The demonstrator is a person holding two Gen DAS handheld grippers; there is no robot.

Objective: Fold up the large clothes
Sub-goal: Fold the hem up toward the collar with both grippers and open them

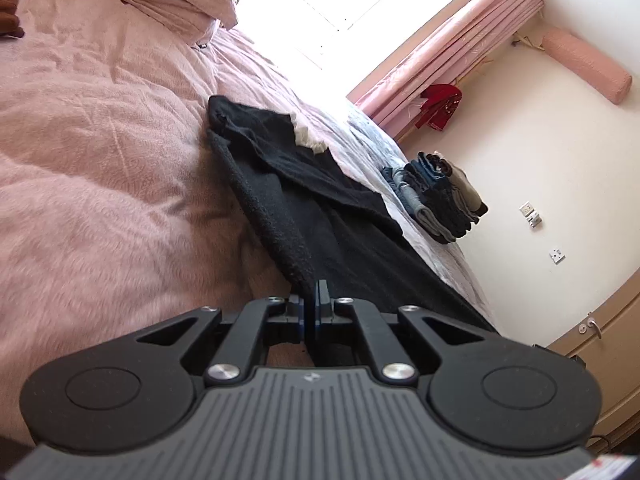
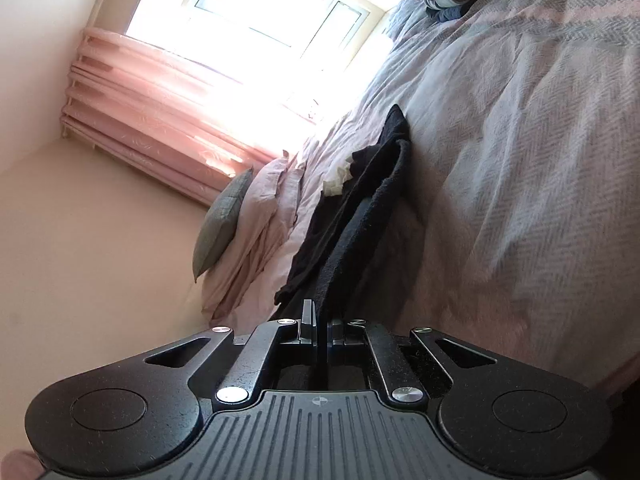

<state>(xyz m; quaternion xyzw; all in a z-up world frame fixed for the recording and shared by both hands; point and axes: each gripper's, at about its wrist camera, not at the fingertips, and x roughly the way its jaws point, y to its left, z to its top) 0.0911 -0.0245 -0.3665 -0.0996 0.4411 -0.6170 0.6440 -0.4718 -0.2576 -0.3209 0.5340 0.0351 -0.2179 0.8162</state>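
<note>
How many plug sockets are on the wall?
2. One wall socket sits beyond the stack of folded clothes; the other wall socket is lower, nearer the cupboard. More may be hidden.

Black garment [image 1: 320,216]; pink bedspread [image 1: 100,140]; pink curtains [image 2: 152,120]; grey cushion [image 2: 224,216]; red cloth [image 1: 438,106] hanging

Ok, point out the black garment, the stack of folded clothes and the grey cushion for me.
black garment [image 1: 344,240]: left wrist view, flat middle of the dark cloth on the bed.
stack of folded clothes [image 1: 444,196]: left wrist view, middle of the pile's side.
grey cushion [image 2: 222,220]: right wrist view, centre of its face.
</note>
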